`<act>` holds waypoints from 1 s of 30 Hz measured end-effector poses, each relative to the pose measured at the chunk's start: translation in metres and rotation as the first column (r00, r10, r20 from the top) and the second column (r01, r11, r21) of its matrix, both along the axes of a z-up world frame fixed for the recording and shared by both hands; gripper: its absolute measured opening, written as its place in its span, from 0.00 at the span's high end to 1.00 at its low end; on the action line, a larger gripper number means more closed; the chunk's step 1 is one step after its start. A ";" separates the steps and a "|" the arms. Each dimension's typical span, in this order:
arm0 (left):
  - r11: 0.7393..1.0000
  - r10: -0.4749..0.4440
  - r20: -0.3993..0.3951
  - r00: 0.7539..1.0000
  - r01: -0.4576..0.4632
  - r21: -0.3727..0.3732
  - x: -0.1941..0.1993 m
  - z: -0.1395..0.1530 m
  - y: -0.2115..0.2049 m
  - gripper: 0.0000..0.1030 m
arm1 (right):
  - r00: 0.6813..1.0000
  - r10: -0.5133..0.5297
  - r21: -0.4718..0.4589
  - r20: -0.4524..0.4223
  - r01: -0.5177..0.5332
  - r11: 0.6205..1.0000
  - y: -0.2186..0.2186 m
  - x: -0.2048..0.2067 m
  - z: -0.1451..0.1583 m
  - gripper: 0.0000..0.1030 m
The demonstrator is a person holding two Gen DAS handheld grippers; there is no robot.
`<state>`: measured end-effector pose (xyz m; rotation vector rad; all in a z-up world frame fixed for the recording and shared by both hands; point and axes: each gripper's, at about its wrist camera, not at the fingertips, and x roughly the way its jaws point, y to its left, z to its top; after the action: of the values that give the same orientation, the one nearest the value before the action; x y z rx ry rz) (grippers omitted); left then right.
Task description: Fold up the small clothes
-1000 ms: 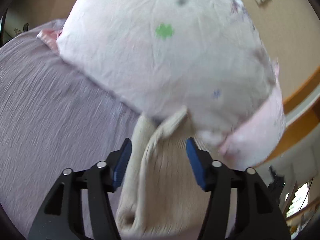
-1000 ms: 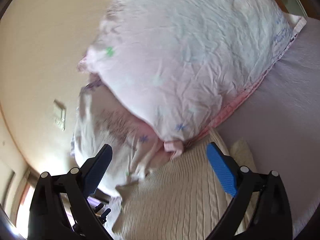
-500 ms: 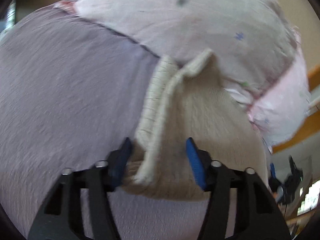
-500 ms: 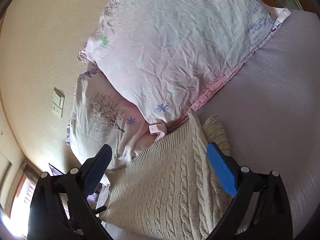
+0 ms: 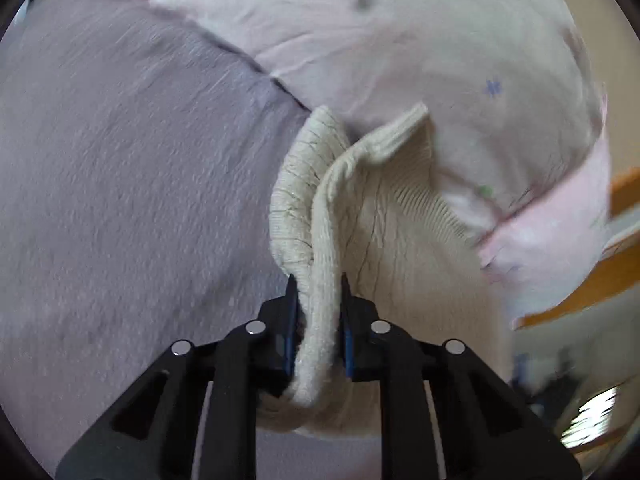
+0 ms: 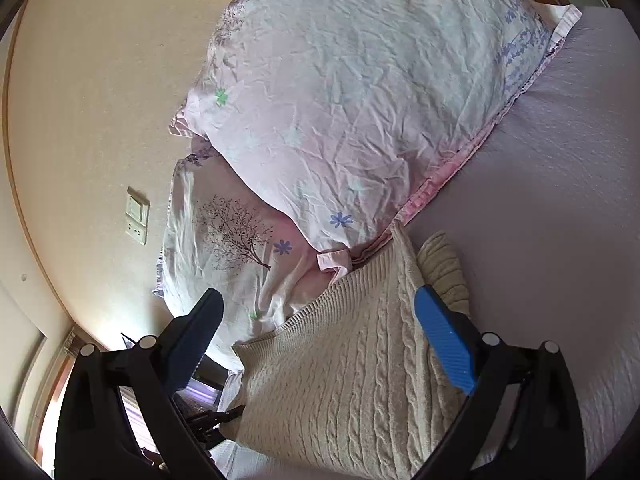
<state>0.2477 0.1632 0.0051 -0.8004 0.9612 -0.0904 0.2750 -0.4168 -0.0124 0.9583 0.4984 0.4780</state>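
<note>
A cream cable-knit sweater (image 6: 352, 376) lies on the lilac bed sheet (image 6: 560, 216), its far edge against the pillows. In the left wrist view my left gripper (image 5: 318, 300) is shut on a bunched ribbed edge of the sweater (image 5: 316, 208), which stands up as a fold between the jaws. My right gripper (image 6: 320, 308) is wide open just above the sweater's flat knit panel, touching nothing.
Two pale pink floral pillows (image 6: 360, 92) lie at the head of the bed, also in the left wrist view (image 5: 400, 40). A beige wall with a switch plate (image 6: 138, 216) stands behind. A wooden bed edge (image 5: 580, 284) shows at right.
My left gripper has moved onto the sweater's ribbed edge and closed on it. My right gripper has drawn back from the pillows, still open over the sweater.
</note>
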 end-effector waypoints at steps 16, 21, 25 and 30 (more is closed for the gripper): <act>0.800 -0.564 0.334 0.755 0.600 -0.007 0.049 0.087 -0.306 0.86 | 0.987 -0.143 -0.082 0.074 0.149 0.985 -0.030 -0.021 0.020 0.04; 0.710 -0.647 0.316 0.693 0.699 -0.079 0.055 0.062 -0.346 0.84 | 0.993 -0.119 -0.167 0.001 0.118 0.979 -0.027 -0.013 0.017 0.04; 0.808 -0.554 0.357 0.752 0.590 0.011 0.034 0.078 -0.285 0.64 | 0.998 -0.013 -0.194 -0.065 0.000 0.981 -0.013 0.001 0.010 0.04; 0.880 -0.473 0.208 0.856 0.450 0.150 0.022 0.056 -0.217 0.49 | 0.967 0.067 -0.270 -0.245 -0.135 0.953 0.010 0.026 -0.013 0.06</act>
<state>0.2692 -0.0539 0.0609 -0.4404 0.9028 -0.5452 0.3010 -0.4066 -0.0257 0.7148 0.8109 0.3740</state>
